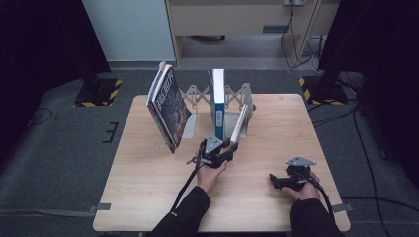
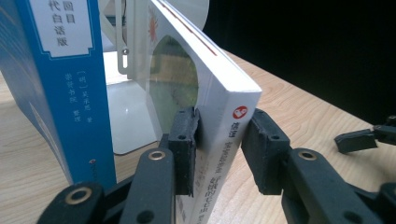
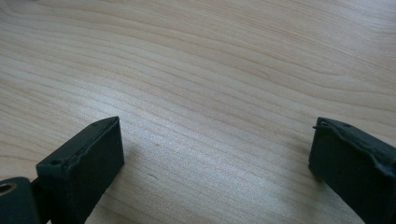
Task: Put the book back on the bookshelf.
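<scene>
table [image 1: 148, 197]: light wood | on it: metal book rack [image 1: 195, 121]; three books [image 1: 218, 106] standing in rack

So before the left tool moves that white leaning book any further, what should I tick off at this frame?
1. Left tool has the white book between its jaws: ok, both pads sit against the spine end.
2. Grip firm enough to lift: cannot tell.
3. White book upright: not ok, it leans against the bookend rack.
4. Blue book stands clear of the grip: ok, it is upright beside it.
5. Right tool out of the way: ok, it rests open on the table.
6. Dark-covered book stable: cannot tell, it tilts at the rack's left end.
</scene>
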The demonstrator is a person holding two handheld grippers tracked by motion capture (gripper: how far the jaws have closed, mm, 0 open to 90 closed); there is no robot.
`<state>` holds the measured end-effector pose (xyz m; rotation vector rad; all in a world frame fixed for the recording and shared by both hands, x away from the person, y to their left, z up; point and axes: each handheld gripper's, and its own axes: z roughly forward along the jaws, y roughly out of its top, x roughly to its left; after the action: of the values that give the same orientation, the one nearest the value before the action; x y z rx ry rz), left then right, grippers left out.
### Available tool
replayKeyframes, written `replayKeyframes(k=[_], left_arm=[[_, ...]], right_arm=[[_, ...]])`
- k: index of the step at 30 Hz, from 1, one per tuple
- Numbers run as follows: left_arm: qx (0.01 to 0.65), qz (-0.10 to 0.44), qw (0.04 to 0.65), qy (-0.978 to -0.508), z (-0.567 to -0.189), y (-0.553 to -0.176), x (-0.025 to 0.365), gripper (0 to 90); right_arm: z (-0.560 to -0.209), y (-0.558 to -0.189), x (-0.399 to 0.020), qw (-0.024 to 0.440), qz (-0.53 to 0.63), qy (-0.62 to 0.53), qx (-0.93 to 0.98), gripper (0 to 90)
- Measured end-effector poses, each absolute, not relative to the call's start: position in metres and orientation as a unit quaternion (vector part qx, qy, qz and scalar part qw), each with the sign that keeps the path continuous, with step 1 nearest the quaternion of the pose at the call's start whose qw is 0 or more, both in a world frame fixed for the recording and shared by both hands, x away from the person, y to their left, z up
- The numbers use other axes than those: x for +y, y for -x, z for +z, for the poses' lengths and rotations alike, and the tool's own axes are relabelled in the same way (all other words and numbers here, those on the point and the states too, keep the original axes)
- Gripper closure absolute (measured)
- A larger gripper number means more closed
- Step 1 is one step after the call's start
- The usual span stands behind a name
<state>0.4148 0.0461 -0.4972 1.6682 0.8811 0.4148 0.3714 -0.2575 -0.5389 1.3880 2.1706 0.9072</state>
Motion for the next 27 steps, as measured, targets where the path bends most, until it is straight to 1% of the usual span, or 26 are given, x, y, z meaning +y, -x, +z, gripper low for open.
replayKeyframes(k=[5, 18, 22, 27], left_arm=[[0.376, 0.177, 0.568, -0.711, -0.495, -0.415, 0.045, 66.9], [0.383, 0.173, 0.557, -0.716, -0.490, -0.442, 0.025, 65.4], [0.376, 0.164, 0.558, -0.721, -0.489, -0.440, 0.026, 64.5], [0.358, 0.160, 0.569, -0.723, -0.486, -0.431, 0.031, 66.6]], right_arm=[[-0.539, -0.371, -0.257, 0.204, 0.325, -0.497, 0.778, 3.4], [-0.539, -0.372, -0.257, 0.204, 0.326, -0.498, 0.778, 3.3], [-0.539, -0.372, -0.257, 0.204, 0.326, -0.497, 0.778, 3.3], [-0.539, -0.372, -0.257, 0.204, 0.326, -0.497, 0.778, 3.3]])
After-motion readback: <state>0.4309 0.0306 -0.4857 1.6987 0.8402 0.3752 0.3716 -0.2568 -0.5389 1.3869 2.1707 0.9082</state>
